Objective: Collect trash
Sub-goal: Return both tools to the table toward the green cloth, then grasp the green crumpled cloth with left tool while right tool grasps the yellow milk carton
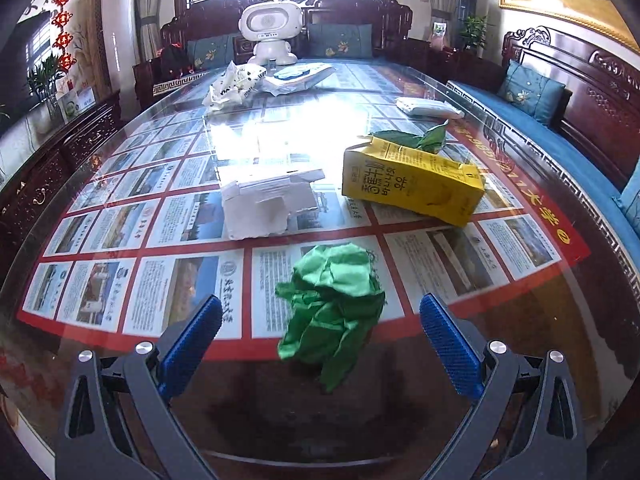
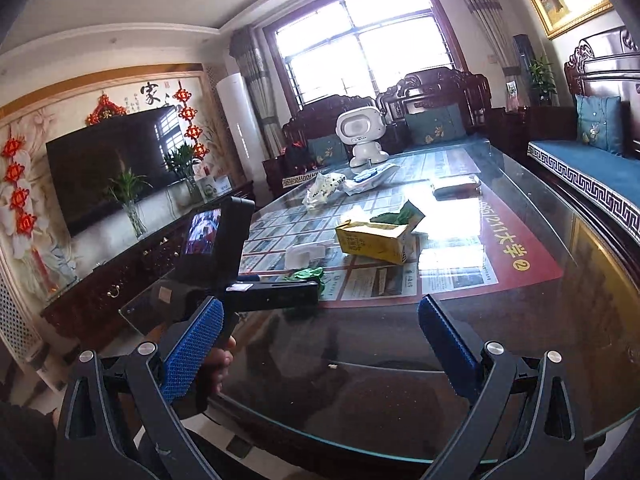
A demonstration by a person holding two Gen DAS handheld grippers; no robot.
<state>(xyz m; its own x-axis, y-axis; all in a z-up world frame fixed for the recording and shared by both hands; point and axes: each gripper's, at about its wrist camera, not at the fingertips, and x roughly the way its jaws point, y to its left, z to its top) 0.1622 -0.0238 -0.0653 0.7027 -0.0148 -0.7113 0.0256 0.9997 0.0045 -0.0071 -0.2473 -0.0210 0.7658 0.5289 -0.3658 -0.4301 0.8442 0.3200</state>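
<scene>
Our left gripper (image 1: 320, 344) hangs low over the near end of the glass-topped table (image 1: 520, 320) with its 2 blue-padded fingers (image 1: 192, 344) spread wide and nothing between them held; the crumpled green wrapper (image 1: 332, 312) lies on the glass in the gap between the pads, touching neither. Beyond it, to the left of centre, we see a torn white paper box (image 1: 264, 204), and to the right a yellow carton (image 1: 412, 180) lying on its side, with a second green scrap (image 1: 416, 138) just behind its open top. Farther up the table sit a white folded packet (image 1: 428, 107), a crumpled white printed bag (image 1: 230, 88) and a flat plastic package (image 1: 298, 78), and at the far end stands a white toy robot (image 1: 272, 32). Our right gripper (image 2: 320, 344) is also wide open and grips nothing, hovering above the near table edge (image 2: 360, 456), higher up and farther back from the trash. From its camera we see the left gripper's dark body (image 2: 240, 264) at the left, reaching out over the glass toward the green wrapper (image 2: 304, 274), with the yellow carton (image 2: 372, 240) well beyond it. Under the glass lies a red-bordered poster (image 1: 192, 240) of small pictures.
</scene>
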